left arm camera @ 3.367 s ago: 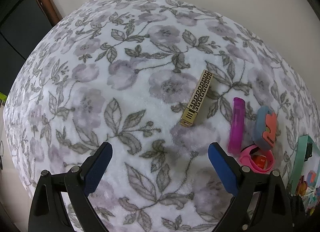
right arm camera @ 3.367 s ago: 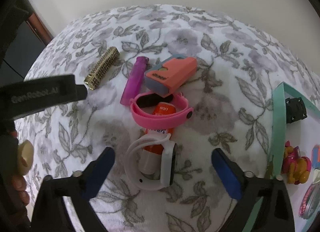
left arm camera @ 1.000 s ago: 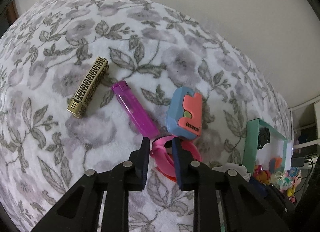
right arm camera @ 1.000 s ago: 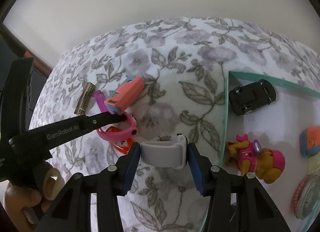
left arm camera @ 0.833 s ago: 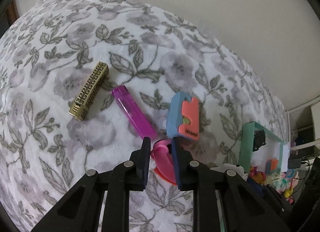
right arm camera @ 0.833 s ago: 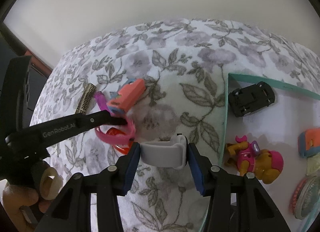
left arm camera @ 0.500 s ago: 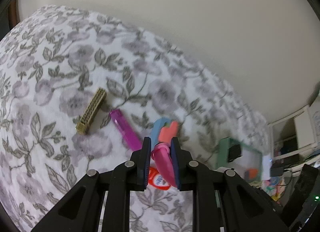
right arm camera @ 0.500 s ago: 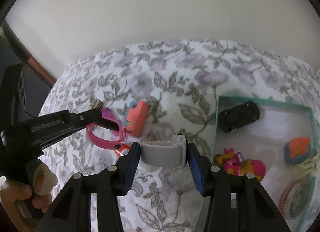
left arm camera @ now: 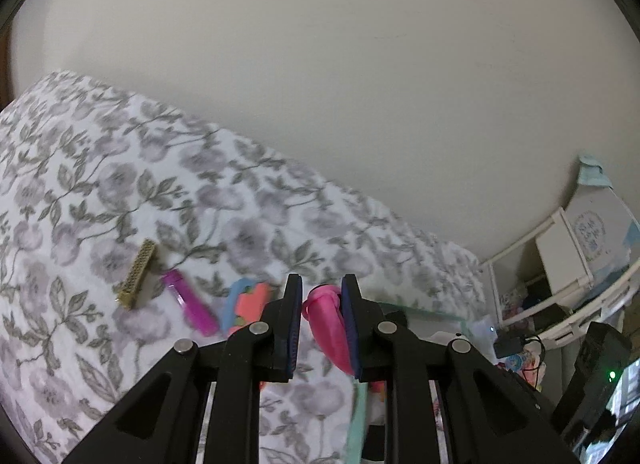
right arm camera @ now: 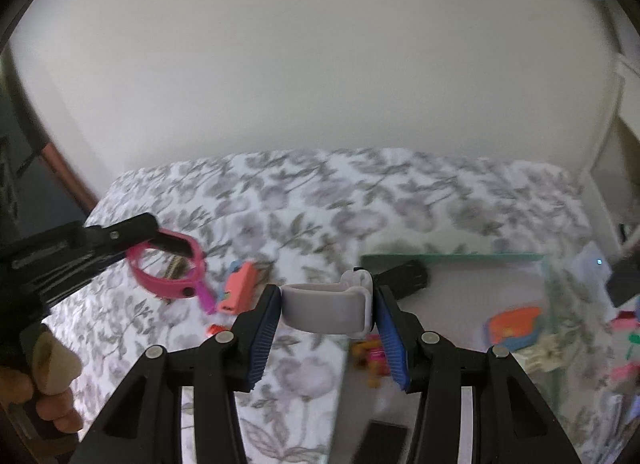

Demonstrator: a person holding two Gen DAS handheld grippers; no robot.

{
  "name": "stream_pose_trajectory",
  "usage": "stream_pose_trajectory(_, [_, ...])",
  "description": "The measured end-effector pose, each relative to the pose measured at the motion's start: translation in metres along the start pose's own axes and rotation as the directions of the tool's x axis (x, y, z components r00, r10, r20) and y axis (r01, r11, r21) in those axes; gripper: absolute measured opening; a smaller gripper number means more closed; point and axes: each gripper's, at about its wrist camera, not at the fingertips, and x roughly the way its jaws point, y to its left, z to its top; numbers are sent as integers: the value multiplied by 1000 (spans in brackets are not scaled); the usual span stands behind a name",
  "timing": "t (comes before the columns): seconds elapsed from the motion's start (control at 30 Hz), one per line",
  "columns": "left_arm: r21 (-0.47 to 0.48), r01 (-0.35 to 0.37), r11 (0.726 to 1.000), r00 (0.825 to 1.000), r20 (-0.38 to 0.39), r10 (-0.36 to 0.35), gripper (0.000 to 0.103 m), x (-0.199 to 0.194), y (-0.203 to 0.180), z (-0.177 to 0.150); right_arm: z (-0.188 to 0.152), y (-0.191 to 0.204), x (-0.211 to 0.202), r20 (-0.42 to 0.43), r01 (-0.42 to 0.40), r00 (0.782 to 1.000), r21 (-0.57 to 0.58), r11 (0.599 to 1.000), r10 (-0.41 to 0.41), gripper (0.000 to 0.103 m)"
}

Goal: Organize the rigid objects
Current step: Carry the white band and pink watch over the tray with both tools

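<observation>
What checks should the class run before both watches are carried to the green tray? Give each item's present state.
1. Left hand-held gripper shut on the pink watch: ok.
2. Right hand-held gripper shut on the white watch: ok.
3. Both watches lifted clear of the floral cloth: ok.
4. Green tray in view: ok.
5. Bare tray floor to set them on: cannot tell, blurred.
6. Gold bar and purple lighter tidied: not ok, on the cloth.

Both grippers are rising off the bedspread (right arm camera: 304, 199). The left gripper (left arm camera: 320, 304) is lifting the pink watch (left arm camera: 326, 324); the right gripper (right arm camera: 326, 312) is carrying the white watch (right arm camera: 326, 304).
</observation>
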Motion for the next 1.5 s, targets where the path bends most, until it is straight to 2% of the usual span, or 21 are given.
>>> stream_pose_trajectory(0.43, [144,86,986,996,-27,-83,21,29,-77,-30,-4,-83,-25,6,180,983,123,976,-182,51])
stream_pose_trajectory(0.7, [249,124,961,991,-82,-107,21,71,-116,-65,-9,-109,-32,1,220,975,161,962,-223,51])
stream_pose_trajectory(0.83, [268,124,955,989,-108,-99,21,89,-123,-79,-11,-115,-32,-6,232,972,170,958,-235,51])
stream_pose_trajectory(0.97, [239,126,963,985,-143,-94,21,105,-117,-88,-14,-118,-22,-25,228,974,177,958,-227,51])
stream_pose_trajectory(1.27, [190,92,978,982,-180,-57,21,126,-103,-98,-32,-123,29,-156,238,965,174,956,-212,51])
stream_pose_trajectory(1.4, [200,81,976,979,-198,-40,21,131,-103,-102,-38,-123,41,-180,226,964,169,959,-195,51])
stream_pose_trajectory(1.5, [219,48,975,978,-210,-1,21,136,-103,-105,-39,-120,44,-182,221,964,158,962,-192,51])
